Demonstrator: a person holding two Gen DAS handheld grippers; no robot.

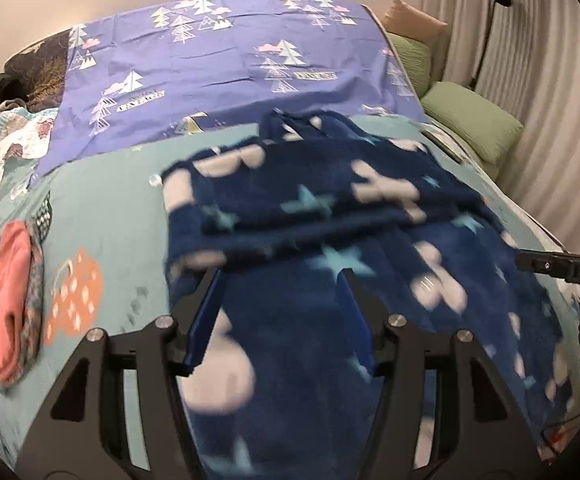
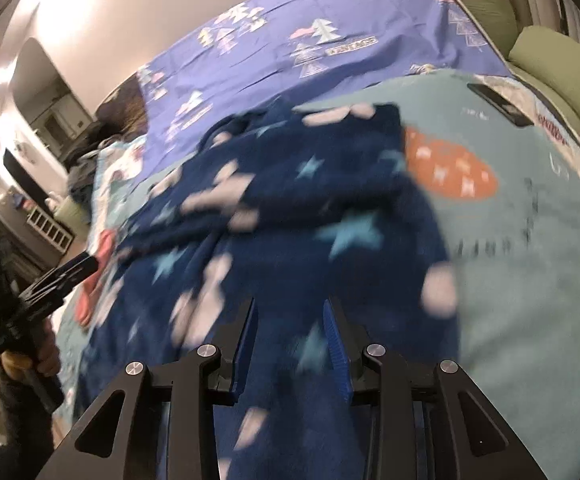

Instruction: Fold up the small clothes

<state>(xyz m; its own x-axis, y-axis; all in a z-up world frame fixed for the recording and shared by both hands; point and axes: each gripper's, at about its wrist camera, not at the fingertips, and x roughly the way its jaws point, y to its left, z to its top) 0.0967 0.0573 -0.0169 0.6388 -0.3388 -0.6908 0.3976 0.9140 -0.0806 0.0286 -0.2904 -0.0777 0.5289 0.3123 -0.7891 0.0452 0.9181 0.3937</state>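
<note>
A navy fleece garment point(image 1: 309, 208) with light stars and pink shapes lies spread on the teal bed sheet point(image 1: 106, 200). Its far part is doubled over the rest. My left gripper point(image 1: 281, 274) hovers over the near part with its jaws wide apart and nothing pinched. In the right wrist view the same garment point(image 2: 290, 184) is blurred. My right gripper point(image 2: 290, 302) stands over it with a narrower gap, and its pads are clear of the cloth. Each gripper shows in the other's view: the right gripper point(image 1: 549, 268) at the right edge, the left gripper point(image 2: 62, 276) at the left in a hand.
A folded pink piece point(image 1: 4, 312) with a patterned one lies on the sheet at the left. A purple tree-print sheet point(image 1: 218, 68) covers the far half of the bed. Green pillows point(image 1: 469, 120) line the right side. A dark phone point(image 2: 497, 104) lies near the far right edge.
</note>
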